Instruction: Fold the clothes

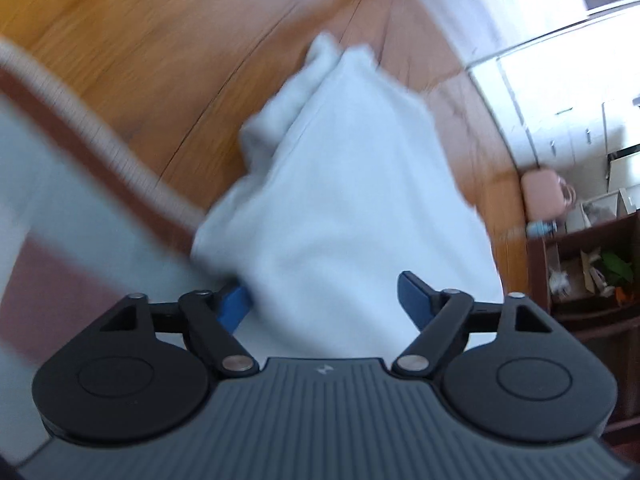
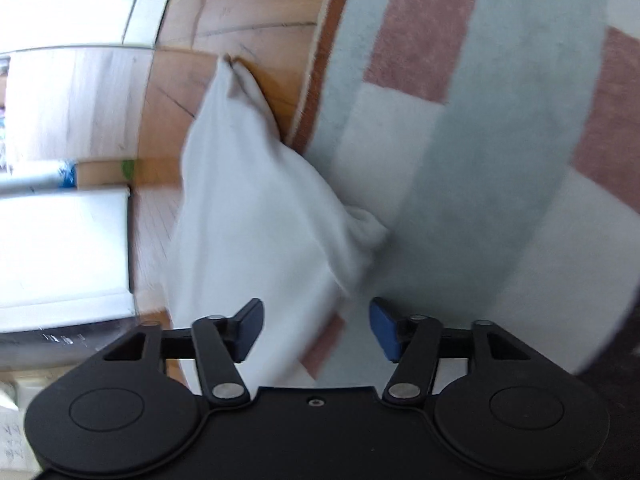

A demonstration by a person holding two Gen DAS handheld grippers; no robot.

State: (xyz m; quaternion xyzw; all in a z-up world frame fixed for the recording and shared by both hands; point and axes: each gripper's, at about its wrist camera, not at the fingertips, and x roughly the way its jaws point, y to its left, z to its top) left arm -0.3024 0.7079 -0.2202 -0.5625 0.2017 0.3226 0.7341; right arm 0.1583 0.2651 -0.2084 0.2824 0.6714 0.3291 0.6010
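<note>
A pale white garment point(image 1: 344, 184) hangs in front of my left gripper point(image 1: 326, 300), over the wooden floor. The left fingers stand wide apart, with the cloth between and over them. I cannot tell whether the cloth is pinched. In the right wrist view the same garment point(image 2: 256, 216) hangs bunched in front of my right gripper point(image 2: 316, 328). Its blue fingers also stand apart, and the cloth's lower edge passes between them. Both views are blurred by motion.
A rug point(image 2: 460, 140) with grey, pink and white patches and a brown border lies on the wooden floor point(image 1: 160, 60). A dark wooden shelf point(image 1: 580, 272) with clutter and a pink bag point(image 1: 544, 196) stand at the right. White cabinets point(image 2: 60, 240) stand at the left.
</note>
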